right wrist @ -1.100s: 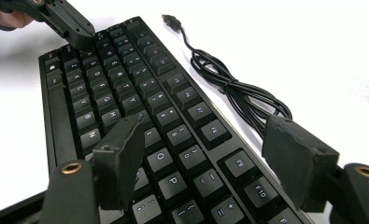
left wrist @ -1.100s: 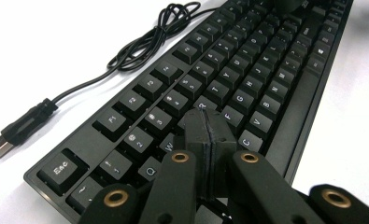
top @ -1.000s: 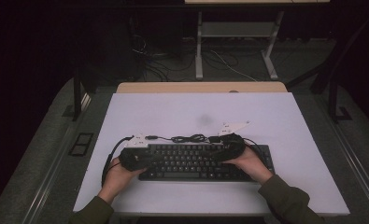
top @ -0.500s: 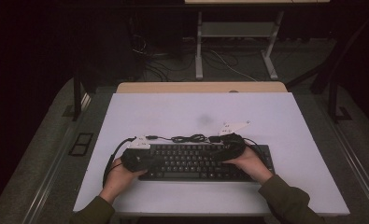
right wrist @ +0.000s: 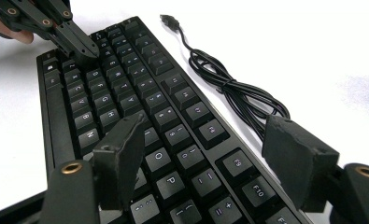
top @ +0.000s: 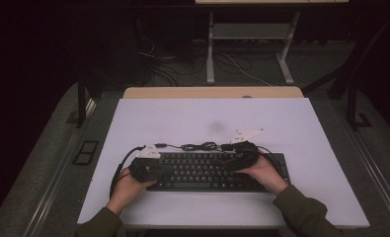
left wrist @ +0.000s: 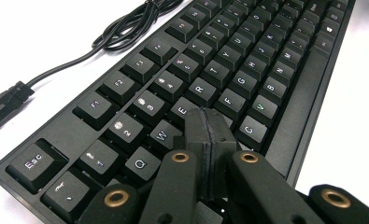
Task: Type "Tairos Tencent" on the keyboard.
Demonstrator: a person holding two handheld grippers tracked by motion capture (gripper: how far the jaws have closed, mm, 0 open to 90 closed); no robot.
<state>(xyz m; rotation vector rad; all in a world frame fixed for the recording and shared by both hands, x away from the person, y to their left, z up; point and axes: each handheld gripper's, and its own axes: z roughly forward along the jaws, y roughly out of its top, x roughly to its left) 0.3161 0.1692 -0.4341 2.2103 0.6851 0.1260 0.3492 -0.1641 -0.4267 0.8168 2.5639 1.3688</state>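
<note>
Pressing my closed left gripper [left wrist: 209, 128] on the keyboard [left wrist: 247, 70], its tips hide the key; right gripper [right wrist: 210, 154] wide open, empty.

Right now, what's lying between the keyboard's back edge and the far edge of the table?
In the high view, the keyboard's own black cable lies bunched just behind it; beyond that the white table is bare.

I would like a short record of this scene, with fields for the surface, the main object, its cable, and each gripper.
surface: white table
main object: black keyboard, lying flat
cable: black keyboard cable, loosely bundled on the table beside the keyboard, plug free
left gripper: jaws shut together, tip over the keys near E and D
right gripper: jaws open, nothing between the pads, above the right-hand keys
</note>
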